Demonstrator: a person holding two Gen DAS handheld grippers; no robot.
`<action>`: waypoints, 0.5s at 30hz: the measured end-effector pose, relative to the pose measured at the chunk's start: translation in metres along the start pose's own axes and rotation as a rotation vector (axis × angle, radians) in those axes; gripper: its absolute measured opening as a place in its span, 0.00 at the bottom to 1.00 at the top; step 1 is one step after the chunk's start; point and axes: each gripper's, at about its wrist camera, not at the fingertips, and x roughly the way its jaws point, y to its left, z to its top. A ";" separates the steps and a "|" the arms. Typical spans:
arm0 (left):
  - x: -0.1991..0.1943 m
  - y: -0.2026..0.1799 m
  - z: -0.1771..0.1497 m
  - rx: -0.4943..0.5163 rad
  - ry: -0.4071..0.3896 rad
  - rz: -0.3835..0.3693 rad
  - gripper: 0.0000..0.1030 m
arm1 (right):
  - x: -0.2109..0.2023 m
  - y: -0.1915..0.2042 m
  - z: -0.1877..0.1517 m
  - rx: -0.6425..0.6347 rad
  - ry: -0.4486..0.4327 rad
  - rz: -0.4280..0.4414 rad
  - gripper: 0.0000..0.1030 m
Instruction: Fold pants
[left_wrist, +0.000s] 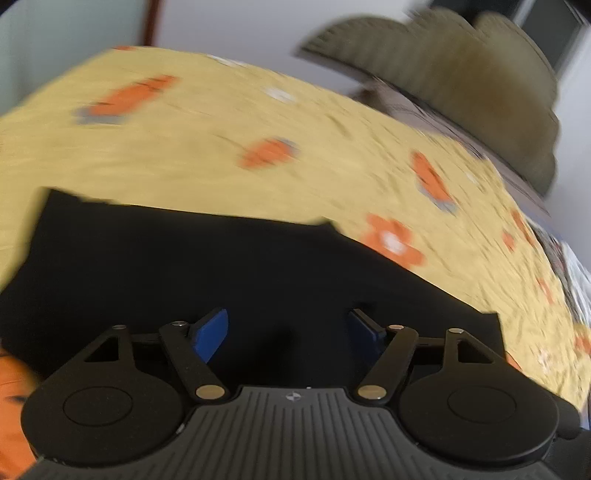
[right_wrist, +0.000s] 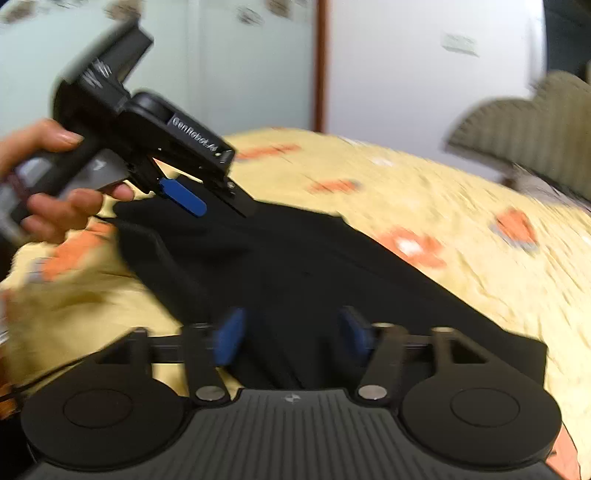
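The pants (left_wrist: 229, 280) are black, a flat matte dark shape with almost no visible folds or seams in either view; they lie spread on a bed covered by a yellow bedspread (left_wrist: 207, 162); in the left wrist view their far edge runs nearly straight, with a small notch at each end; in the right wrist view the cloth (right_wrist: 295, 266) stretches as a broad band from the upper left down to a squared corner at the lower right.

The bedspread looks soft and finely textured, printed with orange flowers (left_wrist: 393, 240) that have white centres; motion blur smears the pattern in both views; beyond the bed stands an olive-green ribbed cushion (left_wrist: 480, 81) with a scalloped outline, against pale walls and a brown door frame (right_wrist: 320, 62).

The left gripper (left_wrist: 290, 334) hangs over the pants with its 2 blue pads well apart and nothing between them; the right gripper (right_wrist: 291, 338) likewise stands wide, its blue pads spread above the black cloth without pressing on it; the right wrist view also shows the left gripper from the side, held by a person's hand (right_wrist: 55, 192) above the far end of the pants; both tools are black plastic with ribbed housings and round hinge discs.
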 end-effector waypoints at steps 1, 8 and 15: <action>-0.014 0.015 0.000 -0.023 -0.013 0.026 0.73 | -0.006 0.000 0.001 -0.004 -0.014 0.031 0.61; -0.112 0.082 0.003 0.050 -0.132 0.408 0.85 | -0.003 -0.019 -0.004 0.141 -0.041 0.015 0.61; -0.107 0.075 -0.002 0.159 -0.165 0.411 0.98 | 0.051 0.037 -0.025 -0.066 0.146 -0.236 0.61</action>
